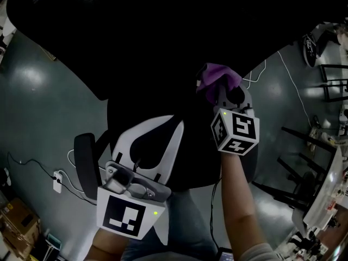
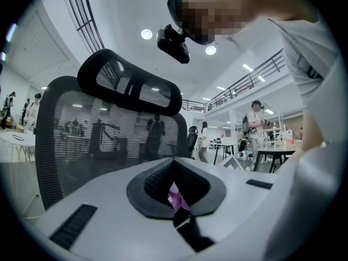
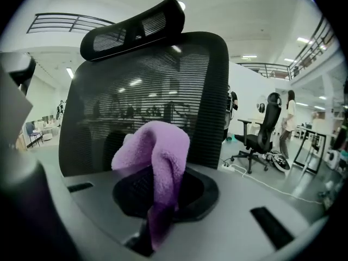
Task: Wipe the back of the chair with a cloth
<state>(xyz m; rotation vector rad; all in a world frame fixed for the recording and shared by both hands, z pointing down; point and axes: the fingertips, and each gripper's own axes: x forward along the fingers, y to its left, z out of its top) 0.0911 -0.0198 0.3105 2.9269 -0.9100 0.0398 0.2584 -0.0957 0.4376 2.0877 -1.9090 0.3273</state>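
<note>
The black mesh chair back [image 1: 163, 37] fills the top of the head view, very dark. My right gripper [image 1: 218, 93] is shut on a purple cloth [image 1: 217, 78] and holds it up close to the chair. In the right gripper view the cloth [image 3: 157, 151] bulges out of the jaws of the gripper [image 3: 157, 200], just before the mesh back [image 3: 147, 86] and its headrest [image 3: 133, 26]. My left gripper [image 1: 148, 132] hangs lower left, jaws together. Its own view faces the chair back [image 2: 109, 140] and headrest [image 2: 128, 83]. A purple sliver [image 2: 176, 197] shows between the jaws; what it is I cannot tell.
A black armrest [image 1: 87, 162] stands left of my left gripper. A white power strip [image 1: 57, 181] and cables lie on the grey floor. Metal table legs [image 1: 304, 162] crowd the right side. Another office chair [image 3: 266, 129] and people [image 2: 255, 124] stand further off.
</note>
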